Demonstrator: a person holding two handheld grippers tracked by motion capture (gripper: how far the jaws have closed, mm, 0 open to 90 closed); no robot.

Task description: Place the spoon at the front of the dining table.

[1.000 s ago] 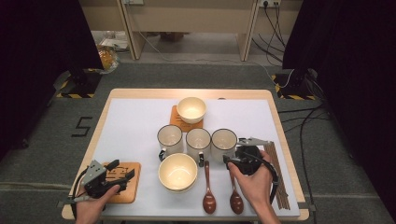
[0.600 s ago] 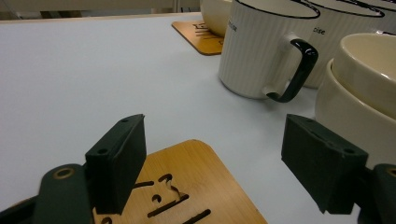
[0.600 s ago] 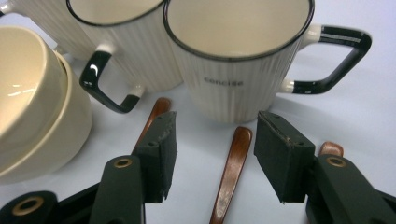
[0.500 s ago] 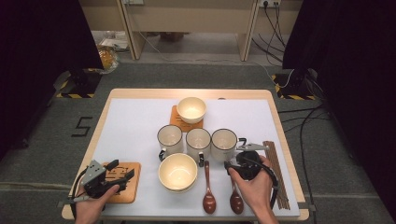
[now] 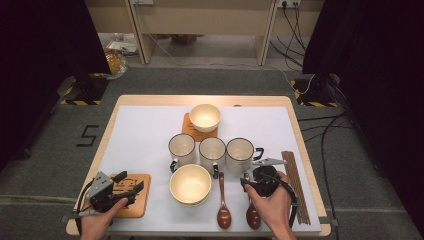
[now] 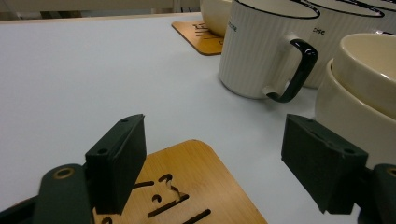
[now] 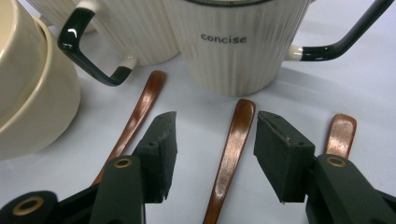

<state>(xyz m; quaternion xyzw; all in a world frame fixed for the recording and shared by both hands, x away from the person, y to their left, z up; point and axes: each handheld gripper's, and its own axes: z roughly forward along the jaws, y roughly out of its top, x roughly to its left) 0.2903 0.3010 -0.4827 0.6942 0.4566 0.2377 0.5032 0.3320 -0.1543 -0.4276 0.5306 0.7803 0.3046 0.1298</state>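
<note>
Right tool (image 7: 215, 154): jaws set narrow-open astride the handle of a wooden spoon (image 7: 229, 158); pads not yet touching it, so no grip so far. The spoon lies flat on the table (image 5: 150, 135), handle tip at 12 o'clock just short of the right-hand mug (image 7: 236, 42). High view puts this spoon (image 5: 251, 212) at 3 o'clock of a second spoon (image 5: 223, 202), partly under the right hand (image 5: 272, 205). A third brown handle (image 7: 340, 135) lies just past the right jaw.

Left tool (image 6: 219, 172): jaws wide, nothing held, hovering over the near wooden coaster (image 6: 187, 196), at 9 o'clock of the stacked bowls (image 5: 189, 184).

Judgement: pick-up only at the approach stage. Done: alignment over the handle. Left: close, lift, place. Everything else on the table appears unmoved in its layout.
</note>
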